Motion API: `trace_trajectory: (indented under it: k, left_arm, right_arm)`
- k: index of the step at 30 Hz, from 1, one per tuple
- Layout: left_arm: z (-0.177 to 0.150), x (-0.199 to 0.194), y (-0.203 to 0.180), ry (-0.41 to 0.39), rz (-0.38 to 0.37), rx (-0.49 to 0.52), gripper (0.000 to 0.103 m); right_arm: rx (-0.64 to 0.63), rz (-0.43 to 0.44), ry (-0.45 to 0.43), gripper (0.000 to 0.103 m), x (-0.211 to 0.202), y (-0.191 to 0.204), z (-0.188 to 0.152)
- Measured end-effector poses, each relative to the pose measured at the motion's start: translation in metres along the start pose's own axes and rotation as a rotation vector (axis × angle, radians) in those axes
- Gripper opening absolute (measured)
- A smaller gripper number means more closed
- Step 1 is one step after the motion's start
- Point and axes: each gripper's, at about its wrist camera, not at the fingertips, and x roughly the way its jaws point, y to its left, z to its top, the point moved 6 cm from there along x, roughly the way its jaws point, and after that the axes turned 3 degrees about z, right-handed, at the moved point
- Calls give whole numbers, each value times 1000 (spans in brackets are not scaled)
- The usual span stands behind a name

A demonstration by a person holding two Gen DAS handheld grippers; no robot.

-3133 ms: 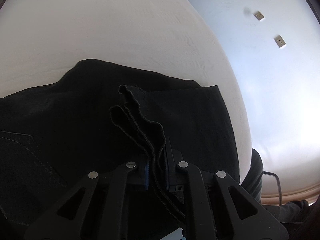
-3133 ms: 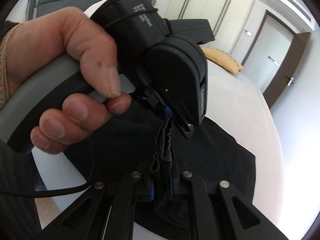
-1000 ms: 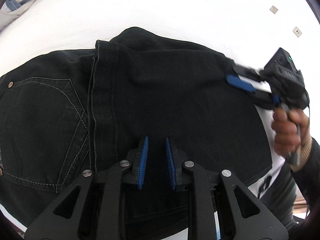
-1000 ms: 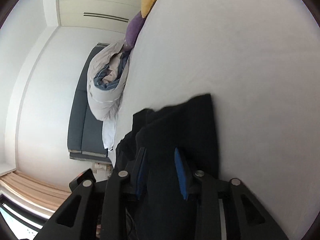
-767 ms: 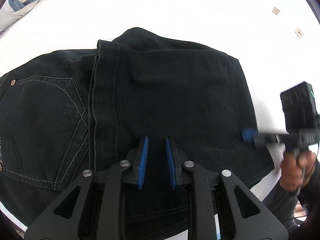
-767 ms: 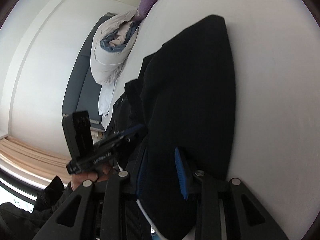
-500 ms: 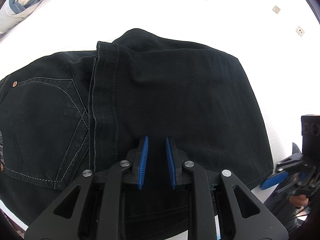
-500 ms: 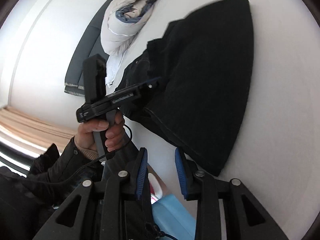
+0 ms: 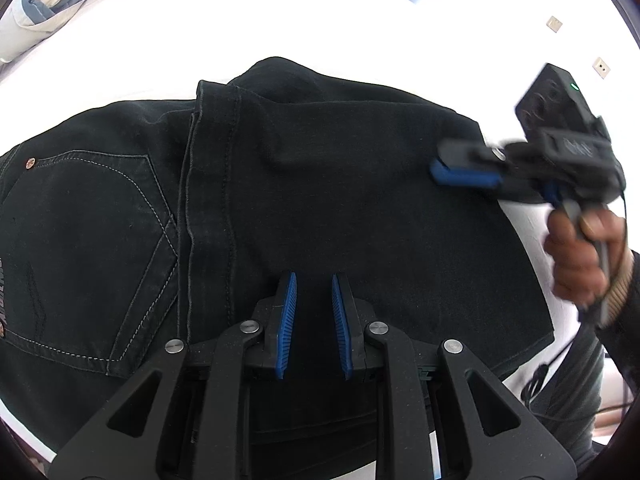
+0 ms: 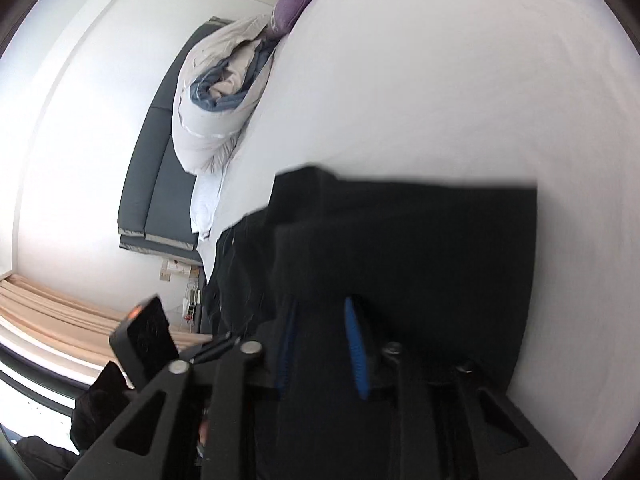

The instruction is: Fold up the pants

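Pants folded flat on bed.
Your left gripper (image 9: 312,322) hovers above the pants (image 9: 320,184), narrow, empty; right gripper (image 10: 320,348) closing, cloth between.

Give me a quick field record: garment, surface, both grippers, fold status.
garment: black jeans, folded over once, back pocket facing up
surface: white bed
left gripper: open, empty, above the jeans' near edge
right gripper: jaws just been closing; low over the jeans' right end, grip unclear through blur
bedding: rolled duvet, purple pillow
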Motion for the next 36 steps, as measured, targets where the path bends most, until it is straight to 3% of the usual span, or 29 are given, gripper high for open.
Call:
trace_trajectory:
  k: [4, 6, 8, 11, 13, 16, 21, 26, 27, 29, 30, 32, 36]
  left_arm:
    - [-1, -3, -3, -3, -1, 3, 18]
    - [-1, -3, -2, -4, -5, 0, 18]
    - [-1, -3, 0, -7, -6, -3, 18]
    - [-3, -4, 2, -13, -5, -7, 18]
    - [-4, -6, 3, -18, -6, -11, 18]
    - [-6, -9, 6, -38, -15, -27, 18]
    - [-10, -21, 18, -69, -19, -85, 18]
    - [-17, -65, 53, -181, 11, -201, 18]
    - [-22, -79, 67, -215, 7, -254, 23]
    - [-33, -102, 100, -272, 6, -358, 63]
    - [-41, -116, 120, -322, 18, -423, 93]
    - [-60, -149, 164, -447, 38, -570, 99]
    - [-99, -174, 238, -523, -20, -814, 99]
  right_arm:
    - [27, -25, -120, 24, -16, -5, 30]
    - [55, -47, -166, 30, -26, -8, 37]
    - [43, 6, -162, 36, -31, 2, 33]
    - [-7, 68, -53, 53, -16, 22, -6]
    - [-14, 54, 25, 54, -3, 22, -41]
    - [-81, 40, 15, 53, -6, 33, -90]
    - [-111, 90, 98, 54, -14, 69, -146]
    - [-97, 130, 66, 56, -22, 87, -155]
    - [-87, 140, 44, 56, -23, 88, -151]
    - [-68, 143, 8, 56, -23, 88, -143]
    - [-58, 148, -5, 56, -23, 87, -139]
    - [-42, 158, -16, 56, -19, 86, -134]
    - [-22, 189, -17, 56, -7, 89, -127]
